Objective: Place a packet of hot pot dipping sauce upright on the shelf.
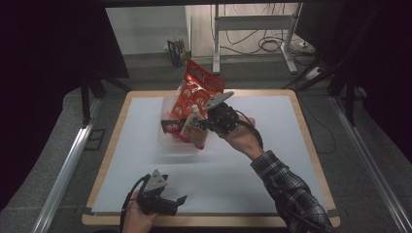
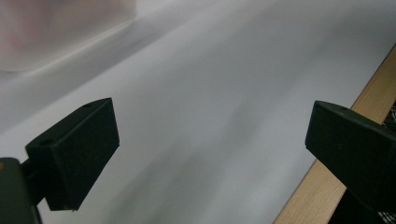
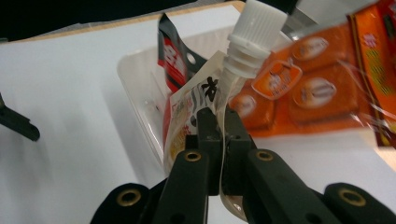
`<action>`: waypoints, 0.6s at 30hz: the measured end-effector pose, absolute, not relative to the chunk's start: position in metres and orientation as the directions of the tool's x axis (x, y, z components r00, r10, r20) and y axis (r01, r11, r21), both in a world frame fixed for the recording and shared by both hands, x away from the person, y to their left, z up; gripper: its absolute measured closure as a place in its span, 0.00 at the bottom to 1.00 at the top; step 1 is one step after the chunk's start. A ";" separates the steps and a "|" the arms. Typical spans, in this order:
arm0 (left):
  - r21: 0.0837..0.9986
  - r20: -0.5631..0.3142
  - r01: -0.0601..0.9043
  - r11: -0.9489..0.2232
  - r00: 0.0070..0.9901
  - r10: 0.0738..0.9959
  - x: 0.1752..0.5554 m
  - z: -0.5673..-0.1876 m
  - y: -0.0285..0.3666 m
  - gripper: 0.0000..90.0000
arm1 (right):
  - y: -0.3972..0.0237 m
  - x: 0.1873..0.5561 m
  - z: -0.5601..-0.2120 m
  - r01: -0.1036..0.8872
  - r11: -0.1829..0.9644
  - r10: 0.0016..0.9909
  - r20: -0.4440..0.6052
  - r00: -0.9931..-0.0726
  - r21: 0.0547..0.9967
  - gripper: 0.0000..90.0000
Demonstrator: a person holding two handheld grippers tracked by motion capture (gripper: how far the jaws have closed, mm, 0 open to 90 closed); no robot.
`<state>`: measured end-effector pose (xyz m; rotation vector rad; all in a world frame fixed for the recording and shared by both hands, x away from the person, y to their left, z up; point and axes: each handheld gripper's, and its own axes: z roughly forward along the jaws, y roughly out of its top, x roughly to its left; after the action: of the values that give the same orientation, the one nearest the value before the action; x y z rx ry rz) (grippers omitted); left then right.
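- White table top (image 1: 233,170) with a wooden rim — grey floor, cables behind.
- Right gripper (image 3: 218,122) pinches the spouted pouch (image 3: 196,109) over a clear tray (image 1: 167,145).
- Left gripper (image 2: 210,149) gapes wide, holding nothing.

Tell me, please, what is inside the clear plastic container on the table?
The clear plastic container holds an orange snack bag standing tall and a red-and-black packet. The spouted pouch in the right gripper covers the container's floor.

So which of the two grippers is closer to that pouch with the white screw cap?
Right. The right gripper is shut on the spout pouch, holding it above the clear tray. The left gripper sits open near the table's front edge, well apart.
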<state>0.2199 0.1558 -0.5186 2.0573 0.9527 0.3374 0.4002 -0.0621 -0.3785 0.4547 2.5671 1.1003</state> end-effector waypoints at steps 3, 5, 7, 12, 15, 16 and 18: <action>0.775 -0.093 0.510 -0.374 0.677 0.730 0.220 -0.519 0.156 0.03 | -0.050 0.399 -0.378 0.142 0.665 0.382 -0.171 -0.908 0.733 0.97; 0.773 -0.095 0.511 -0.375 0.678 0.729 0.220 -0.519 0.156 0.03 | -0.042 0.398 -0.379 0.135 0.668 0.369 -0.168 -0.914 0.731 0.98; 0.773 -0.095 0.512 -0.376 0.678 0.729 0.220 -0.519 0.156 0.03 | -0.034 0.398 -0.381 0.133 0.674 0.354 -0.160 -0.922 0.726 0.98; 0.771 -0.095 0.513 -0.378 0.679 0.728 0.220 -0.519 0.156 0.03 | -0.017 0.399 -0.399 0.135 0.714 0.322 -0.151 -0.935 0.688 0.97; 0.769 -0.094 0.514 -0.379 0.678 0.729 0.220 -0.519 0.157 0.03 | -0.009 0.402 -0.412 0.141 0.734 0.309 -0.142 -0.940 0.664 0.97; 0.769 -0.094 0.515 -0.380 0.678 0.729 0.220 -0.519 0.157 0.03 | -0.007 0.402 -0.416 0.147 0.740 0.308 -0.137 -0.942 0.657 0.97; 0.767 -0.095 0.518 -0.379 0.676 0.731 0.221 -0.519 0.158 0.03 | -0.004 0.405 -0.421 0.161 0.724 0.305 -0.101 -0.947 0.671 0.95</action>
<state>0.2206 0.1575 -0.5194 2.0681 0.9607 0.3300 0.4046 -0.0044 -0.4207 0.3732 2.7228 1.0315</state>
